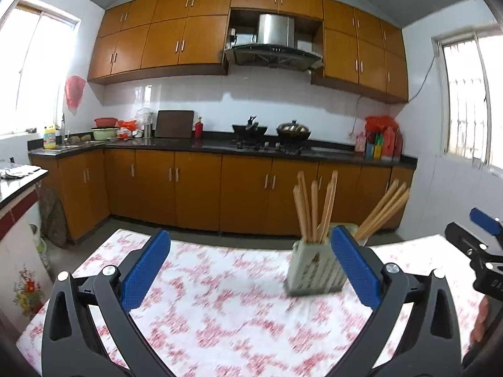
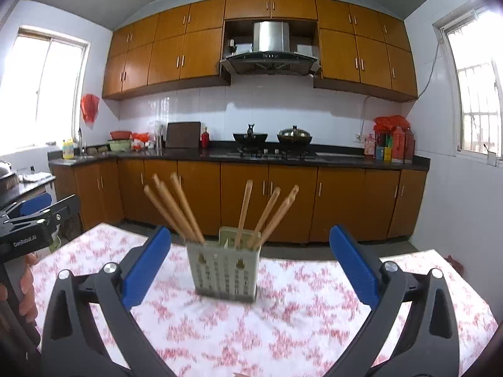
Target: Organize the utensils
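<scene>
Table (image 2: 283, 330) under red-flowered white cloth, slotted chopstick holder (image 2: 224, 271) standing on it

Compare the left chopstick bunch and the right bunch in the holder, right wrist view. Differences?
The left bunch leans left, its sticks packed close. The right bunch spreads wider: one stick near upright, the others tilted right. Both are wooden chopsticks standing in the same slotted holder on the floral tablecloth.

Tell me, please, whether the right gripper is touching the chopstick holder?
Apart. The right wrist view shows the right gripper open, with bare tablecloth between each blue finger and the chopstick holder.
</scene>
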`<state>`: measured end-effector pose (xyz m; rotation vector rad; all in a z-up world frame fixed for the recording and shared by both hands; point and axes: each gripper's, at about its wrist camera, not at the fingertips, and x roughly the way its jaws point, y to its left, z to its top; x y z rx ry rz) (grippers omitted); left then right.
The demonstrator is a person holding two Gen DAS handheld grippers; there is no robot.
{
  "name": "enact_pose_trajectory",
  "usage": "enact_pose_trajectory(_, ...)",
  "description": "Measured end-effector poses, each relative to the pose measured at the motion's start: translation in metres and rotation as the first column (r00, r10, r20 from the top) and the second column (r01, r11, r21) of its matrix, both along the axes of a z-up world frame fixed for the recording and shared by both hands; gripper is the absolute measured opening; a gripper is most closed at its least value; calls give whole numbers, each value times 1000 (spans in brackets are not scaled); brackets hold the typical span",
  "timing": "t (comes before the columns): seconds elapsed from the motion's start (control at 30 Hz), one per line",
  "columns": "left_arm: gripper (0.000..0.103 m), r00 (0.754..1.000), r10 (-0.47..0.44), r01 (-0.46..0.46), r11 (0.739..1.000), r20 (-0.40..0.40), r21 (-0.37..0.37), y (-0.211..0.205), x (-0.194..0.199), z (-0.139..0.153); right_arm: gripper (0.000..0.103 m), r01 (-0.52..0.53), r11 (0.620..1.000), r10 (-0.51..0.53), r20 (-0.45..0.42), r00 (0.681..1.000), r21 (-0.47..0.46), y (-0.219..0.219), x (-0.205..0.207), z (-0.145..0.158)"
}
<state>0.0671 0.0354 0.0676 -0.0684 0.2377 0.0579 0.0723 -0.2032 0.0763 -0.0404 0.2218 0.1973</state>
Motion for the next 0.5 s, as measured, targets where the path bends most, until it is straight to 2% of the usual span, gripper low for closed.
enact_pose_trajectory(0.13,101,1000,-8,8,1000,-30,22,-3,-10,-20,99,3,999,-1,-58,998,43,-2,-9,-22)
enact_pose_trajectory(0.3,101,999,-23,25,999,-40,47,-8,-25,-40,99,48,998,-44,-92,995,40,-7,-17,-48)
enact_pose_trajectory(0.5,101,996,-22,21,1000,-86,-4,-4,-35,-62,99,73,997,-68,-131,989,31,-14,-22,-72)
